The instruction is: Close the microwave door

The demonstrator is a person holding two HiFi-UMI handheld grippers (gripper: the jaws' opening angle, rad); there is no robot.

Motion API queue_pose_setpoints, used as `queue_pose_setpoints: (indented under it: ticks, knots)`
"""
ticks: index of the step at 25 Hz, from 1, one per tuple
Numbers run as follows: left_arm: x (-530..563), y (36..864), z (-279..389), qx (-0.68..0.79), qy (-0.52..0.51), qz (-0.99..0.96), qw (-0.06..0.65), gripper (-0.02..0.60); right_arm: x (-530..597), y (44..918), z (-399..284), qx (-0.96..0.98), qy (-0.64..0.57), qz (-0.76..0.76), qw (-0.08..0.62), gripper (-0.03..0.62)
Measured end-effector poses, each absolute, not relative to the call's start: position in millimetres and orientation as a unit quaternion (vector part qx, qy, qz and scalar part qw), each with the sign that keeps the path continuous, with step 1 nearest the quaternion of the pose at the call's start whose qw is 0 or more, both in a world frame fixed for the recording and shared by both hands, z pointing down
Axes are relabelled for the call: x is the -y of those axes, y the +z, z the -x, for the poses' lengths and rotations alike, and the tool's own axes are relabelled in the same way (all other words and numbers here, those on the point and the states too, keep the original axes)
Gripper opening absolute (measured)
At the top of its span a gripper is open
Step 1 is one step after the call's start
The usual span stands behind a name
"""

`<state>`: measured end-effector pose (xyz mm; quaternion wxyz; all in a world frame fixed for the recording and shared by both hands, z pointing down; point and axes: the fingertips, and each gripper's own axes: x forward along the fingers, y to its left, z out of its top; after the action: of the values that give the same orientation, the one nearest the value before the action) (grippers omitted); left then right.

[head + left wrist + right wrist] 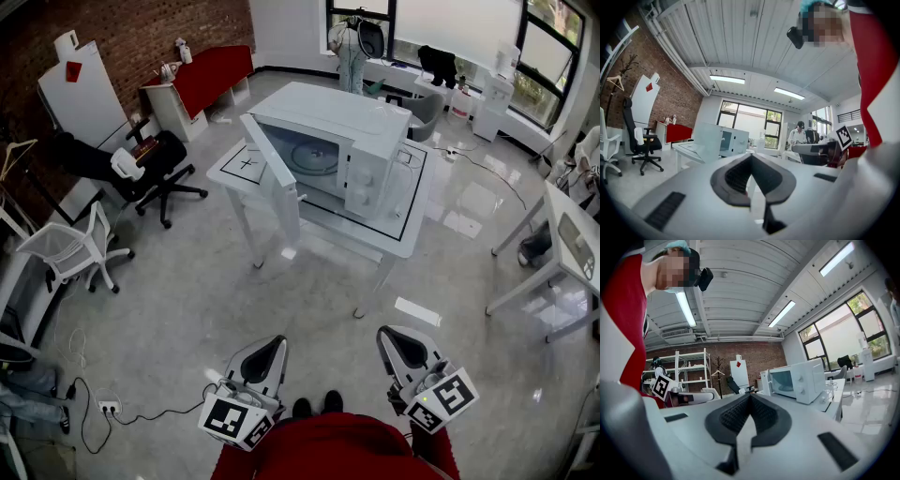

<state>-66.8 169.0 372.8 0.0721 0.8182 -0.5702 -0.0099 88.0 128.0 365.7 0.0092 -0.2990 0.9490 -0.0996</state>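
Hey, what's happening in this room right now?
A person with a gripper in each hand stands back from a white microwave on a white table. Its door stands wide open. The left gripper and right gripper are held low by the person's body, jaws shut and empty, and neither is near the door.

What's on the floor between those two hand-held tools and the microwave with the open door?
Only bare, shiny floor, as the head view shows. The left tool and right tool are far from the microwave, which sits on a white table.
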Motion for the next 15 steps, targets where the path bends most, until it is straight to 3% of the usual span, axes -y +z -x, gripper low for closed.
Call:
queue_pose_setpoints:
  ticks: [15]
  knots:
    - [-171.4,374.9,65.2,0.57,-0.008,-0.818,0.074,0.011,-132.0,365.1,-83.8,-0.952,-0.105,0.286,0.011,0.014]
